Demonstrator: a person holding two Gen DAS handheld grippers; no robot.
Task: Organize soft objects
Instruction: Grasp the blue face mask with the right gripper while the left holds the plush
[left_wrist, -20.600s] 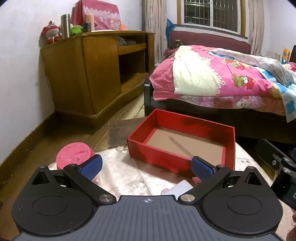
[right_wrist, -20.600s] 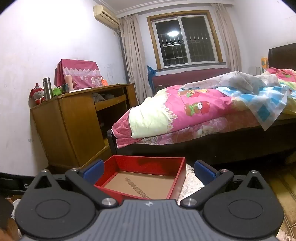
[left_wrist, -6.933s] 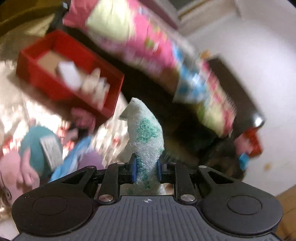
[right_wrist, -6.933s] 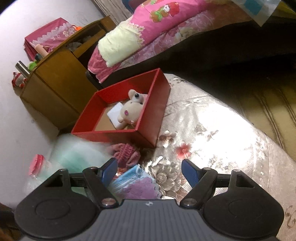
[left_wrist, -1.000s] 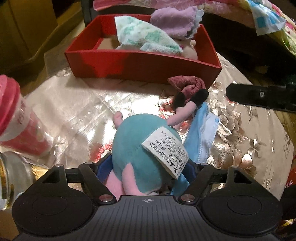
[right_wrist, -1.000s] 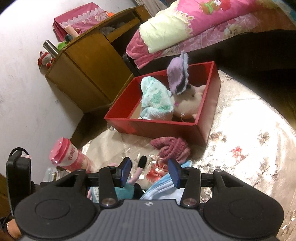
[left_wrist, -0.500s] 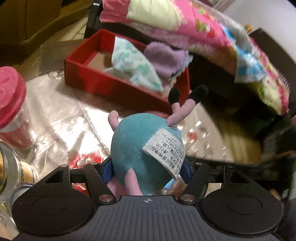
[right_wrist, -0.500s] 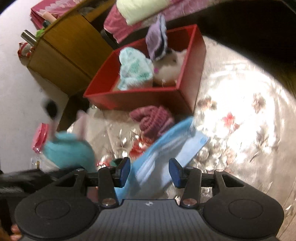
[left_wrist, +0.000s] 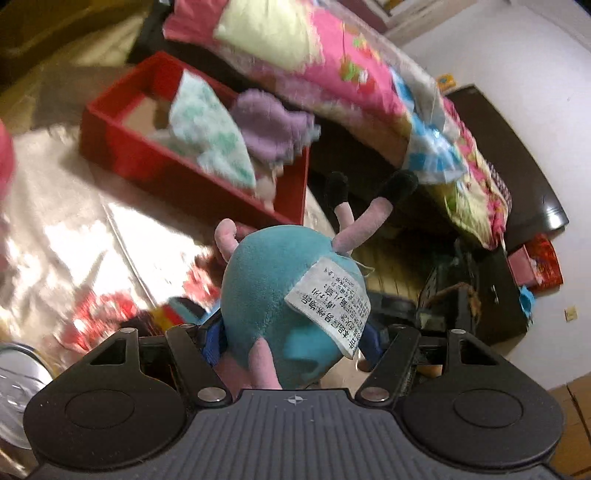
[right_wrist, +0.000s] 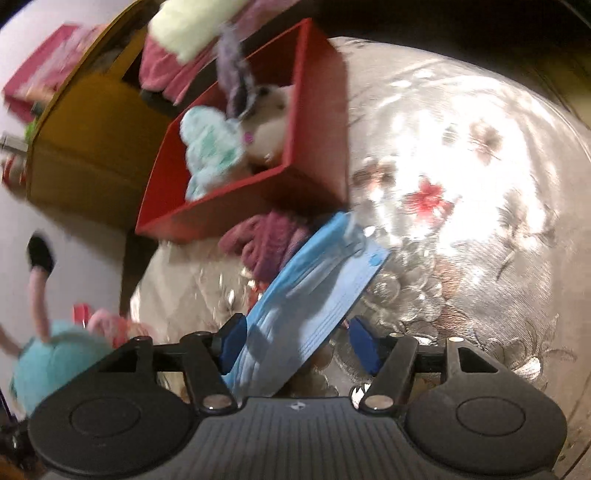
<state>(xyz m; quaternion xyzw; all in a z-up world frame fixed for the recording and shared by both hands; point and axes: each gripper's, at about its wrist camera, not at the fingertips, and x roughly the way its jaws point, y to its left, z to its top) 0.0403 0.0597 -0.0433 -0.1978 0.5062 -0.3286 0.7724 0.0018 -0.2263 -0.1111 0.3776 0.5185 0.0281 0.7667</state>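
My left gripper (left_wrist: 295, 338) is shut on a teal plush toy (left_wrist: 284, 295) with pink limbs and a white label, held in the air above the table. The toy also shows at the left in the right wrist view (right_wrist: 48, 354). The red box (left_wrist: 177, 168) holds a green-white cloth (left_wrist: 207, 129) and a purple cloth (left_wrist: 266, 125); it also shows in the right wrist view (right_wrist: 317, 110), with a cream plush (right_wrist: 269, 110) inside. My right gripper (right_wrist: 297, 339) is open around a blue face mask (right_wrist: 310, 295) on the table. A maroon knit item (right_wrist: 269, 240) lies by the box.
The table has a shiny floral cover (right_wrist: 461, 184). A bed with a pink quilt (left_wrist: 332, 62) stands behind the box. A wooden cabinet (right_wrist: 85, 140) is at the left. A glass jar (left_wrist: 18, 376) is at the table's near left.
My left gripper has lifted the teal plush higher and swung right. My right gripper has come down closer over the blue mask, its fingers now either side of it.
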